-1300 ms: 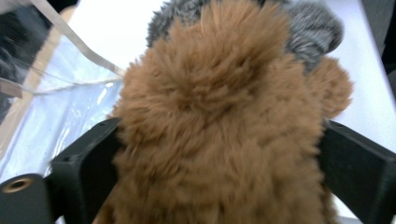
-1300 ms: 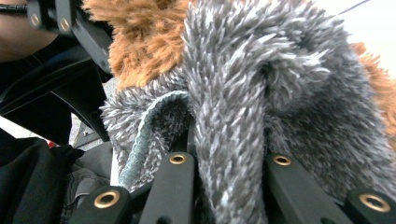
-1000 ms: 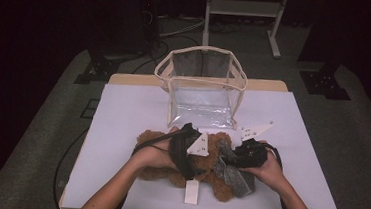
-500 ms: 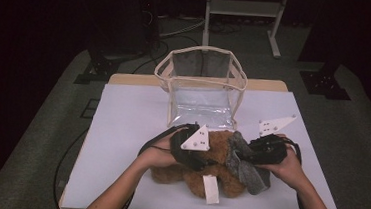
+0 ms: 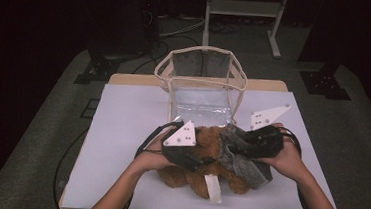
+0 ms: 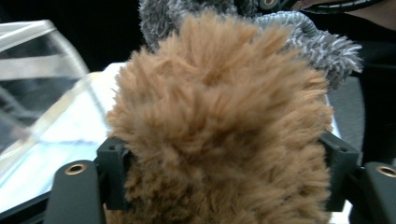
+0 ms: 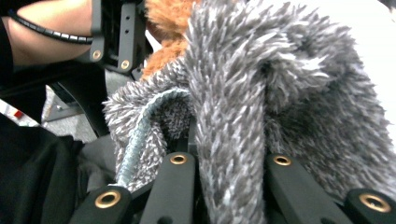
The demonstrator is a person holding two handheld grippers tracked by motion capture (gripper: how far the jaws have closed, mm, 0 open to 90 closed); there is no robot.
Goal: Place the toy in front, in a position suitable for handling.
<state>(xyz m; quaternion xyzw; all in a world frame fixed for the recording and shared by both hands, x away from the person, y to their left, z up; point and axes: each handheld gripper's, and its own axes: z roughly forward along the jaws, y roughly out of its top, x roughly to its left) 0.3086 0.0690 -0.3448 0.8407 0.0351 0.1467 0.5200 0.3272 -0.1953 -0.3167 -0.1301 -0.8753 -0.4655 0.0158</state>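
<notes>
A clear bag [image 5: 203,81] is standing open behind the brown plush toy [image 5: 209,156], left gripper [image 5: 194,158] clamping its fur after reopening slightly; right gripper [image 5: 243,146] pinching grey fleece [image 5: 249,167].

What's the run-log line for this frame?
left gripper: on brown plush toy | right gripper: shut on grey fuzzy cloth | clear bag: behind, open

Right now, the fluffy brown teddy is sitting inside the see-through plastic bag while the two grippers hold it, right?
Not quite. The fluffy brown teddy is on the white table in front of the see-through plastic bag, not inside it, as the high view shows. The left gripper and right gripper do hold it.
</notes>
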